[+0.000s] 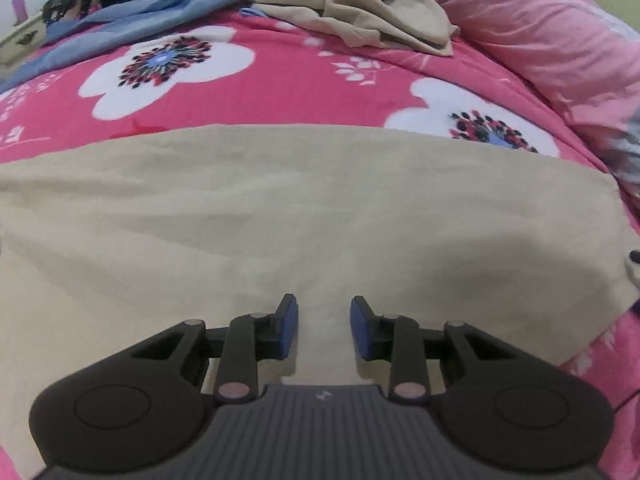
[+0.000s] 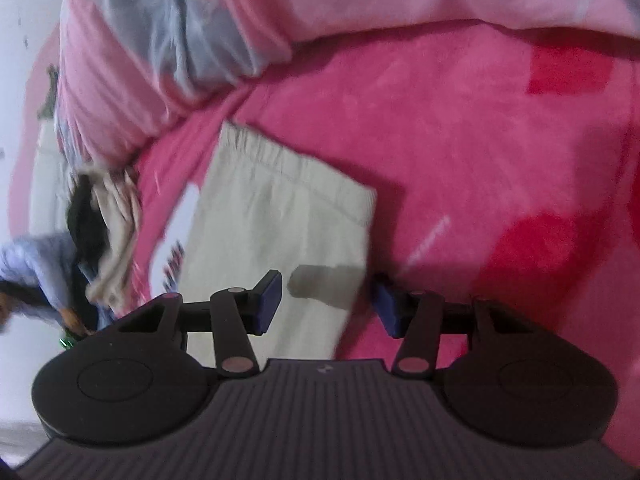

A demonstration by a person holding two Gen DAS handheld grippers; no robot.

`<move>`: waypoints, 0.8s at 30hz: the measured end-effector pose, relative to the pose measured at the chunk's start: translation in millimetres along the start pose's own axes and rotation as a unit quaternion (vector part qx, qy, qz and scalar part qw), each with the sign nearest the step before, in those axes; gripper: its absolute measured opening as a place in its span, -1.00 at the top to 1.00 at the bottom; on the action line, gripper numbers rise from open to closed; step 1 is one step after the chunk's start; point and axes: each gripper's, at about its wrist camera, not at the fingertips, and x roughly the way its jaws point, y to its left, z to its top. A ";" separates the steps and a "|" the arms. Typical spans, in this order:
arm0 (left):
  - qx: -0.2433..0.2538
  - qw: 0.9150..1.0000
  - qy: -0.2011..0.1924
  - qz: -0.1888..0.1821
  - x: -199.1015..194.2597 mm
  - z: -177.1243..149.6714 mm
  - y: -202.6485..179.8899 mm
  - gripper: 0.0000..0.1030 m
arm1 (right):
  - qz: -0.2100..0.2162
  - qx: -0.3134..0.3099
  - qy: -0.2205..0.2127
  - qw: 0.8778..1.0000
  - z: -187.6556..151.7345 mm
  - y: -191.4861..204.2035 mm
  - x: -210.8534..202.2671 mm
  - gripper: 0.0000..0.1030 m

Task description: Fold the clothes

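**Beige garment laid flat on the bed, both grippers empty**

Upper left of the left wrist view: blue denim (image 1: pixel 160 4) heaped on the pink floral bedspread (image 1: pixel 280 92), with a crumpled beige piece (image 1: pixel 360 20) just right of it and something dark behind. Across the middle, edge to edge: the beige garment (image 1: pixel 300 208), spread smooth with only faint ripples. Low centre: left gripper (image 1: pixel 324 328), jaws moderately wide, holding nothing, poised over the cloth near its close edge. Far right: a pink quilt (image 1: pixel 540 40) bunched along the bed.

In the right wrist view, badly smeared, left edge: the same clothes pile, probably. Centre: the garment's gathered, seemingly elasticated end (image 2: pixel 288 184), so likely trousers. Low centre: right gripper (image 2: pixel 326 304), jaws wide and empty, straddling the garment's side edge, one pad over cloth, the other over bedspread.

Best handling for the fold, as a judgement: pinch both layers at matching points on one edge, keep even tension between the two grippers, lift only enough to clear the surface, carry across to meet the opposite edge squarely, then release together to avoid a skewed crease.
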 end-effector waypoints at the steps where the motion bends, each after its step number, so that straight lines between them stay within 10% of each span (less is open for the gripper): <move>1: -0.005 1.000 -0.001 0.001 0.1 -0.8 0.5 0.39 | 0.010 0.007 -0.009 1.000 1.3 -1.8 0.6 0.03; 7: -0.019 1.000 -0.001 0.001 2.2 -1.7 4.0 0.39 | 0.034 0.032 -0.025 0.999 6.5 -7.5 5.3 0.03; 11: -0.017 1.000 -0.005 0.003 2.1 -3.2 2.5 0.39 | 0.028 -0.001 -0.018 0.999 8.8 -2.9 3.0 0.87; 16: -0.026 1.000 -0.012 -0.003 1.0 -5.5 5.2 0.39 | 0.046 -0.072 -0.015 0.996 3.6 33.0 0.0 0.91; 24: -0.043 0.999 -0.015 -0.020 2.1 -5.9 11.5 0.40 | 0.153 -0.276 0.060 0.947 -54.2 156.6 0.6 0.92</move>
